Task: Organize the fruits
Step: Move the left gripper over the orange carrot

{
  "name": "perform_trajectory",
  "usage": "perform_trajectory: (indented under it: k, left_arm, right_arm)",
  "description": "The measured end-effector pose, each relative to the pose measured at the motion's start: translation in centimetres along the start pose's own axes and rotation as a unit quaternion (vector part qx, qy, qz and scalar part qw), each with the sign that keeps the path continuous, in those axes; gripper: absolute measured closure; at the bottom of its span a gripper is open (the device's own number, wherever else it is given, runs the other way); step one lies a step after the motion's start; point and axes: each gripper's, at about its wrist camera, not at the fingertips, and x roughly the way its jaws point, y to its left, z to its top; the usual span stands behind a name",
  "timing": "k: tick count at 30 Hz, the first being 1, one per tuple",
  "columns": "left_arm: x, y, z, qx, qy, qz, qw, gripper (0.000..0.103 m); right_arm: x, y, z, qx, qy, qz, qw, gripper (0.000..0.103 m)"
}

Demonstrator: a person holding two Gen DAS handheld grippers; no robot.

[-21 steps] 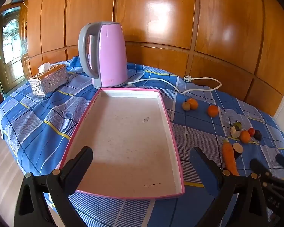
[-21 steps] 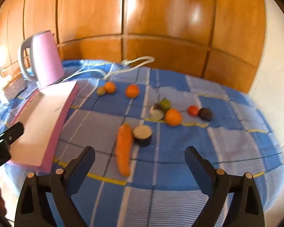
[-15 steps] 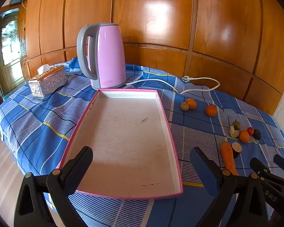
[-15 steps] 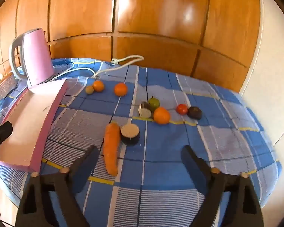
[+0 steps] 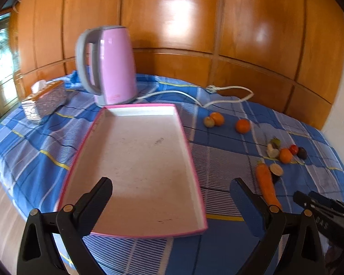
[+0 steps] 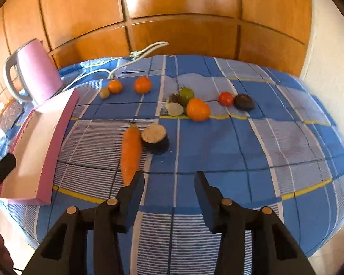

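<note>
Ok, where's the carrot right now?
In the right wrist view the carrot lies on the blue cloth just ahead of the right gripper, touching the cut eggplant piece.

Pink kettle (image 5: 113, 68) beside silver tissue box (image 5: 44, 102) on checked cloth (image 6: 217, 149).

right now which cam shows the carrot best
The right wrist view: the carrot lies whole and near the middle, touching a cut dark-skinned piece. In the left wrist view it sits small near the right edge, its near tip hidden behind the left gripper's finger.
</note>
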Motion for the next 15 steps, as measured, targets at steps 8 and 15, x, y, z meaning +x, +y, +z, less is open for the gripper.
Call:
perform_trajectory:
  k: [8,15]
  left_arm:
    - [0.6,-2.9,-0.3,0.051,0.018,-0.048,0.9974,0.002]
    - [2.1,-6.1,0.1,0.099,0.053,-0.119,0.9866,0.036]
  right_arm:
    - [0.2,-3.2,0.0,0.014,-0.035,-0.026,0.999,0.057]
    - [0.1,-4.3,-0.1,0.003,-0.02,-0.055,0.998,0.057]
